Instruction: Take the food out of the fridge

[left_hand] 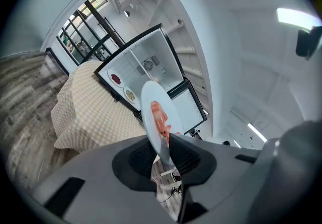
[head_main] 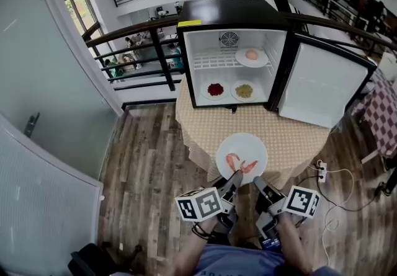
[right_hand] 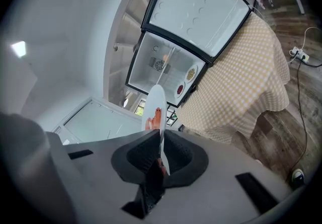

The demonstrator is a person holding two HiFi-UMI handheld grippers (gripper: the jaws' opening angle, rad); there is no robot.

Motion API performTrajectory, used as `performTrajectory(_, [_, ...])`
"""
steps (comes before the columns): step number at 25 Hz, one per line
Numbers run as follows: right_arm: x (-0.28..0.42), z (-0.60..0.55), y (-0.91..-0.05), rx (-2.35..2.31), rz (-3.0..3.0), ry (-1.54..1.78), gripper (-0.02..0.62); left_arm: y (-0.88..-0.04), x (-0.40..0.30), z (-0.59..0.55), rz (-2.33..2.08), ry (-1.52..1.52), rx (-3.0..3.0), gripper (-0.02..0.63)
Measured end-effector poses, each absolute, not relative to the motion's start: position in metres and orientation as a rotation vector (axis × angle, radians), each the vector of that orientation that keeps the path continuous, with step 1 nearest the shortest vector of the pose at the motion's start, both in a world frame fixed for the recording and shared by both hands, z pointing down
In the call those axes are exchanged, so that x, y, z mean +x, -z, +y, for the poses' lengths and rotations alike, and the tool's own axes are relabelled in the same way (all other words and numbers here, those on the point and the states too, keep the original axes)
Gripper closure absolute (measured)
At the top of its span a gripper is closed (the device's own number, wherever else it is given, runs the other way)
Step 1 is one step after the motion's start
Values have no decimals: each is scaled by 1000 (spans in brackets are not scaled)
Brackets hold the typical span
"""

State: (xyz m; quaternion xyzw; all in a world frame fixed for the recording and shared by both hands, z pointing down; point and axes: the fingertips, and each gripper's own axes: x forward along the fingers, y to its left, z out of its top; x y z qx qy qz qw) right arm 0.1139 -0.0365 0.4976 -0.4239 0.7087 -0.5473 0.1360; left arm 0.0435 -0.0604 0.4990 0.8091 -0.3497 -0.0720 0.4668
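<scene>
Clamping 1 shrimp plate: left tool, right tool; fridge: 3 plates

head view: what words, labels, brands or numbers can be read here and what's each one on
Nothing legible.
Round emblem with fine print, back wall of the black mini fridge: too small to read.
Yellow sticker on the fridge's top front edge: blurred, unreadable.
Marker cubes on the left gripper and right gripper: black-and-white square patterns, no words.

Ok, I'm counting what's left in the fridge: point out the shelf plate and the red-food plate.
shelf plate (head_main: pixel 263 59), head view, bare rim at its right.
red-food plate (head_main: pixel 205 90), head view, bare rim at its left.
</scene>
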Motion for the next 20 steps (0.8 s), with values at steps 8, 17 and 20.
performTrajectory(8, [153,53,-499,-1159,2105,1622,565,-499,81,35,-931,241,1939,523])
performTrajectory(17, [159,131,-498,-1049,2204,1662,565,-503,85,121,-1011,339,1843,523])
performTrajectory(20, [155,149,-498,-1025,2237,1666,565,-500,79,141,-1044,369,1832,523])
